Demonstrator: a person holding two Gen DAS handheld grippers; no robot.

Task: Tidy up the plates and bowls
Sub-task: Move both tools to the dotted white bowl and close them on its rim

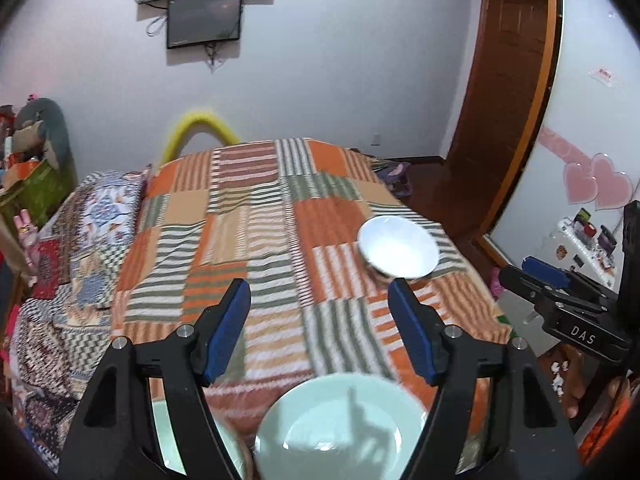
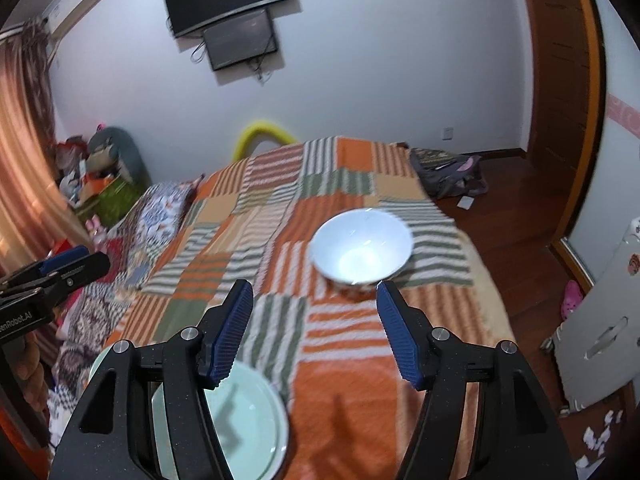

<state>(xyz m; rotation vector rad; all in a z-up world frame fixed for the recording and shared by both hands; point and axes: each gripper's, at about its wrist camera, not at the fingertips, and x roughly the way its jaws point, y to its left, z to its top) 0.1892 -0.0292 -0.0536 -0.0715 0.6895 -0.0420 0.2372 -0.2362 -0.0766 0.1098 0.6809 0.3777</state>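
Note:
A white bowl [image 1: 398, 250] [image 2: 362, 250] stands on the striped orange patchwork blanket [image 1: 256, 240] [image 2: 280, 240] near the bed's right side. A pale green bowl or plate [image 1: 340, 428] [image 2: 244, 424] lies at the near edge; a second pale green piece [image 1: 170, 432] shows partly behind my left fingers. My left gripper [image 1: 320, 292] is open and empty above the green dish. My right gripper [image 2: 316, 296] is open and empty, just short of the white bowl. The right gripper also shows in the left wrist view [image 1: 560, 292], the left one in the right wrist view [image 2: 52, 276].
A patterned quilt [image 1: 80, 248] covers the bed's left side. Clutter and a green box [image 1: 28, 184] stand at the left. A wooden door [image 1: 508, 100], a bag on the floor [image 2: 448, 176] and a white cabinet [image 2: 600, 332] are at the right. Screens [image 1: 204, 16] hang on the wall.

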